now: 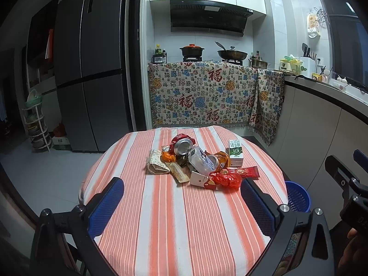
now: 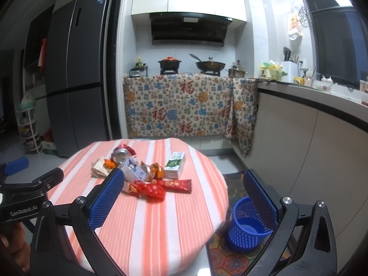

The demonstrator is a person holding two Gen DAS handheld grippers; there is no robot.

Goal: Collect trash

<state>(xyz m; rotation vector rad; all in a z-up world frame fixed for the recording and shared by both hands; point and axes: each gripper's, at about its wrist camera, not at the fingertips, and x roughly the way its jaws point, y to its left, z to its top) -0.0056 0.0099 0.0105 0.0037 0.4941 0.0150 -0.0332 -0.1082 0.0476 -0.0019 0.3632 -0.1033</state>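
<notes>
A pile of trash (image 1: 195,161) lies on the round table with the orange-striped cloth (image 1: 165,218): a crushed can (image 1: 182,146), a clear plastic cup (image 1: 202,161), a green-white milk carton (image 1: 235,153), a red crumpled wrapper (image 1: 226,180) and a red tube (image 1: 243,172). The pile (image 2: 142,172) and carton (image 2: 176,164) also show in the right wrist view. My left gripper (image 1: 181,197) is open and empty, short of the pile. My right gripper (image 2: 184,191) is open and empty over the table's right edge. A blue mesh bin (image 2: 249,225) stands on the floor to the right.
A patterned mat (image 2: 230,253) lies under the bin. A counter with a draped patterned cloth (image 1: 207,96) and pots stands behind the table. A grey fridge (image 1: 92,69) is at the left. White cabinets (image 2: 322,161) run along the right.
</notes>
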